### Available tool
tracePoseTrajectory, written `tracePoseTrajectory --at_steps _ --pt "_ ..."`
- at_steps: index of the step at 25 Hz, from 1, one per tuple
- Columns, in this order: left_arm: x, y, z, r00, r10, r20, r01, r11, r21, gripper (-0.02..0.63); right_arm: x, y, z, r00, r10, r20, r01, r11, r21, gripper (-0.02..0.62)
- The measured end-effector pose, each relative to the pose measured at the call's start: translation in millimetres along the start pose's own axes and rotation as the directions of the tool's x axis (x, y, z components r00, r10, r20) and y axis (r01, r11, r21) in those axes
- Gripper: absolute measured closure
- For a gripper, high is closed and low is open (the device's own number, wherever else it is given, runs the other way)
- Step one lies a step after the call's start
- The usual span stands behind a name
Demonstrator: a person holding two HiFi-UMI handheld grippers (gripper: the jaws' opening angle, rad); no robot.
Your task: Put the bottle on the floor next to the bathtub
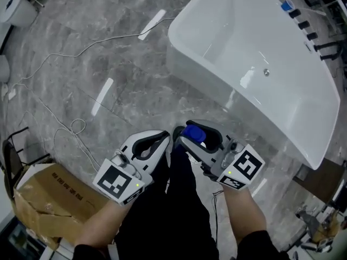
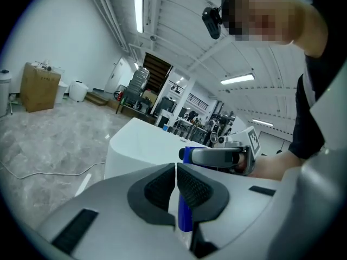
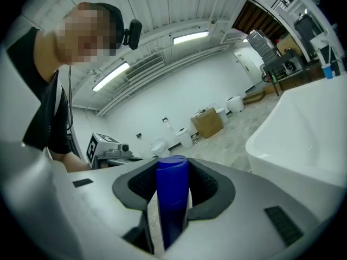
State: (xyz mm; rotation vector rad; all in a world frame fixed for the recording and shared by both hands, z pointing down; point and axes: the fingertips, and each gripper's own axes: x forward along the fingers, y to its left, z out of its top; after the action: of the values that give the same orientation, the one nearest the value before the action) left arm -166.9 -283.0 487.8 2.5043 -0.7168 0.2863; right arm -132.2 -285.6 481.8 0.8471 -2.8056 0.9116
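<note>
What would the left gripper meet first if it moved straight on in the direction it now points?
Most likely the blue bottle held in the right gripper: it stands just beyond the shut tips of the left gripper, slightly to their right. Depth is unclear, so it might slip past.

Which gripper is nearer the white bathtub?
Right. The right gripper, shut on the blue cylindrical bottle, hangs beside the outer wall of the white freestanding bathtub; the left gripper, shut and empty, is beyond it, farther off.
</note>
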Motion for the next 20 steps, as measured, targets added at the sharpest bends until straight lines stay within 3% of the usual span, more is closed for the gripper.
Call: tracePoseTrajectory --at_steps 4,7,13,20 --pt "36 27 -58 0.999 0.008 -0.035 -0.008 1.000 0.006 0.583 12 -48 -52 1.000 -0.021 -0.005 0.021 0.999 0.044 0.437" --pt "59 46 -92 0.999 0.018 -0.051 -0.020 0.999 -0.042 0.583 13 -75 -85 0.999 -0.030 -0.028 0.032 0.997 0.065 0.437" --pt "92 71 -138 0.996 0.026 -0.085 -0.032 0.997 -0.072 0.583 14 -128 -152 0.993 -0.062 -0.105 0.070 0.994 0.080 0.437" --pt "139 98 -188 0.991 0.022 -0.131 -0.032 0.997 -0.075 0.583 19 -184 -195 0.986 -0.102 -0.129 0.112 0.991 0.078 0.437"
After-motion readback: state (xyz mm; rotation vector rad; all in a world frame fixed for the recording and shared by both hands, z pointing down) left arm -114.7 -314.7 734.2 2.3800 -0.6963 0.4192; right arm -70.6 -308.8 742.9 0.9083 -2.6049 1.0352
